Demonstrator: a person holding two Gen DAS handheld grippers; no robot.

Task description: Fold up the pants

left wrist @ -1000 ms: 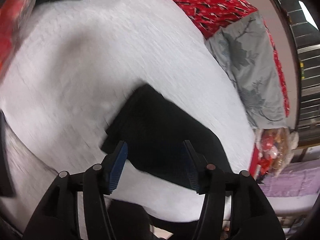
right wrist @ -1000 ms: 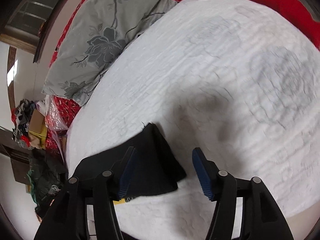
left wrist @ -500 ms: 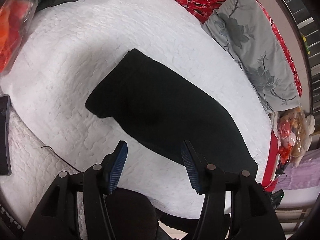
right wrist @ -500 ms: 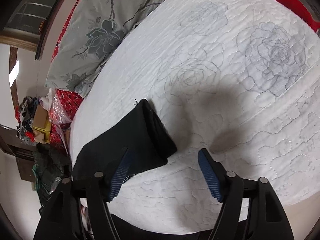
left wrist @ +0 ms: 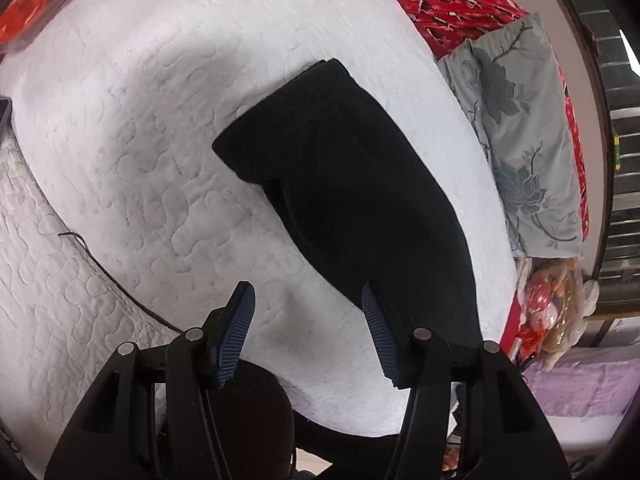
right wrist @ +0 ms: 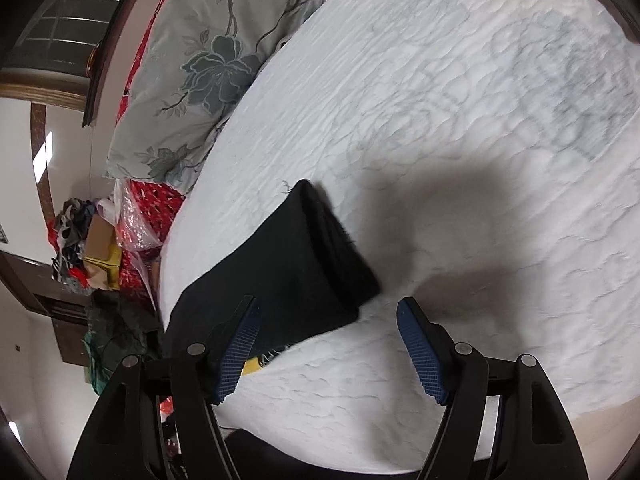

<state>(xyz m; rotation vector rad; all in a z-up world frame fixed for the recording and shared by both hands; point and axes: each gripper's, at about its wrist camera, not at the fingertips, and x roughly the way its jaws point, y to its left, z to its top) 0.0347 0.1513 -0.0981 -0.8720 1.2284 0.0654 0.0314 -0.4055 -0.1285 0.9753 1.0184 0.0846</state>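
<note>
The white quilted bed cover (left wrist: 160, 128) carries the black pants (left wrist: 352, 184), which lie flat on it, well clear of the grey floral pillow (left wrist: 520, 128) at the right-hand side in the left wrist view. Judged from the layout, the task is part-way done: the pants read as one long doubled strip, one leg apparently laid over the other, and the crosswise folds that would shorten the strip are not yet made. In the left wrist view the wider end, apparently the waist, lies far from the camera, and the strip narrows toward the near right. In the right wrist view the other end (right wrist: 328, 248) shows stacked layers with edges roughly aligned. The fabric is dark, matte and nearly free of wrinkles. The left gripper (left wrist: 308, 328) hangs above the cover with its jaws apart, gripping nothing. The right gripper (right wrist: 328, 340) hangs near the layered end, jaws apart and empty.
</note>
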